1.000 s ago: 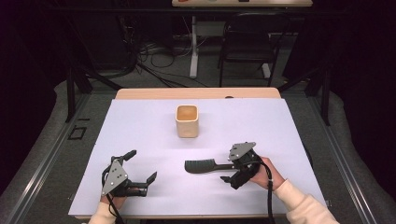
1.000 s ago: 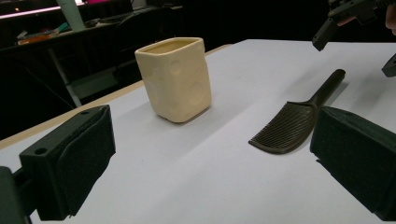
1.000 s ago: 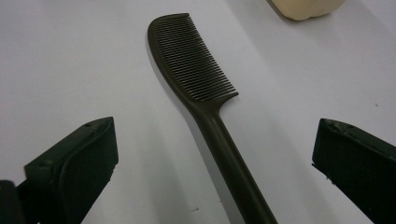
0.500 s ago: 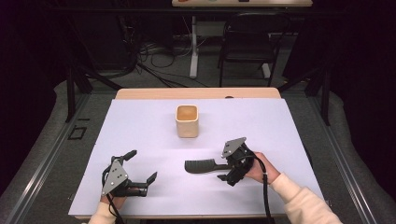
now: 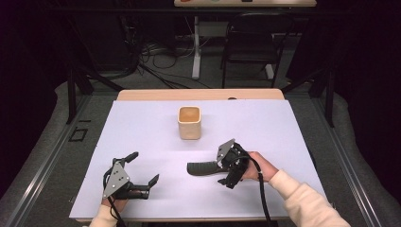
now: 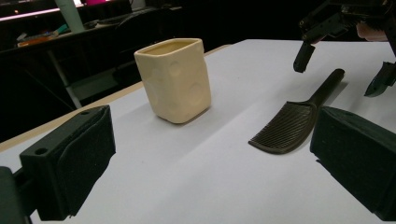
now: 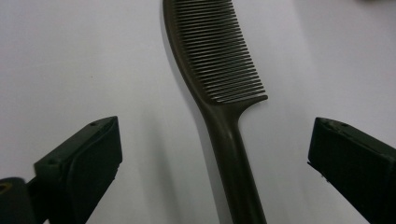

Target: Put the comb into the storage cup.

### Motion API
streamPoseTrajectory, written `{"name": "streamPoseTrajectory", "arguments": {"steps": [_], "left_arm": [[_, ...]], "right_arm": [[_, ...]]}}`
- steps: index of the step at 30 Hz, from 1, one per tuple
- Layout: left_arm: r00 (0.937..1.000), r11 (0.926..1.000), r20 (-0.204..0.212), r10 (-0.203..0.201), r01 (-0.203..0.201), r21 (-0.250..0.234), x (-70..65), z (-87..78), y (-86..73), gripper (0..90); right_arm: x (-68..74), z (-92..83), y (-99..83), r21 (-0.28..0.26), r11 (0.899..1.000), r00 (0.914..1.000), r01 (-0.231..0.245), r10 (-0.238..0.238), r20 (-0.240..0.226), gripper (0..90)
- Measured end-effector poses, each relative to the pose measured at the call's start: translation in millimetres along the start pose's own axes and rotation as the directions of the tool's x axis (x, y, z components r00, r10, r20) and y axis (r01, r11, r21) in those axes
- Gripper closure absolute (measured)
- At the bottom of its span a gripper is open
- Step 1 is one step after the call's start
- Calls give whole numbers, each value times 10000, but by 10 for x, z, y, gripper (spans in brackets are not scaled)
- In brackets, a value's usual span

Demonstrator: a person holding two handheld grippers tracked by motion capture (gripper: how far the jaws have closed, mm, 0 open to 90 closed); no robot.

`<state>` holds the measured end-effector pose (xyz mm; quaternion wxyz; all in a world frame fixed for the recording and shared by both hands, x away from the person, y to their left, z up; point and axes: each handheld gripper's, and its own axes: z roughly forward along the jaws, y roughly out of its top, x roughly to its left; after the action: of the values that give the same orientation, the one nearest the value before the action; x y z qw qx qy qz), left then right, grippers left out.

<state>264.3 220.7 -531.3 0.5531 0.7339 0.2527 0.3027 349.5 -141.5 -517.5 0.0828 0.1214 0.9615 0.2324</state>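
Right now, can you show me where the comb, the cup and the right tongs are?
comb (image 7: 219, 60): right gripper view, on its teeth.
cup (image 5: 189, 124): high view, on its front wall.
right tongs (image 5: 226, 169): high view, midway between the open tips.

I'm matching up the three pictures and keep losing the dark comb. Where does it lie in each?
High view: the dark plastic comb lies right of centre, near the right gripper.
Left gripper view: right of centre, teeth end nearest.
Right gripper view: centre, handle between open jaws.
Shared landmark: the white table cover under it.
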Motion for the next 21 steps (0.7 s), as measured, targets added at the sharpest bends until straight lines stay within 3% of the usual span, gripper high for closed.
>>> {"name": "streamPoseTrajectory", "arguments": {"steps": [3,6,10,11,17,21], "left_arm": [[10000,10000,11,13,-13,33,-1,1,1,0],[10000,10000,-6,24,-24,31,-2,2,1,0],[10000,10000,-14,25,-25,23,-1,0,1,0],[10000,10000,-8,65,-65,60,0,1,1,0],[10000,10000,-5,49,-49,53,-1,-1,2,0],[10000,10000,5,23,-23,51,-3,0,2,0]], "right_arm": [[7,20,17,256,9993,9994,269,-264,-209,100],[13,43,37,609,9969,9988,495,-490,-88,175],[-4,71,62,1159,9899,9965,817,-831,74,351],[-4,71,62,1159,9899,9965,817,-831,74,351],[-56,127,131,1995,9690,9893,1456,-1425,-299,519],[-74,133,176,2204,9628,9877,1563,-1525,-340,589]]}}
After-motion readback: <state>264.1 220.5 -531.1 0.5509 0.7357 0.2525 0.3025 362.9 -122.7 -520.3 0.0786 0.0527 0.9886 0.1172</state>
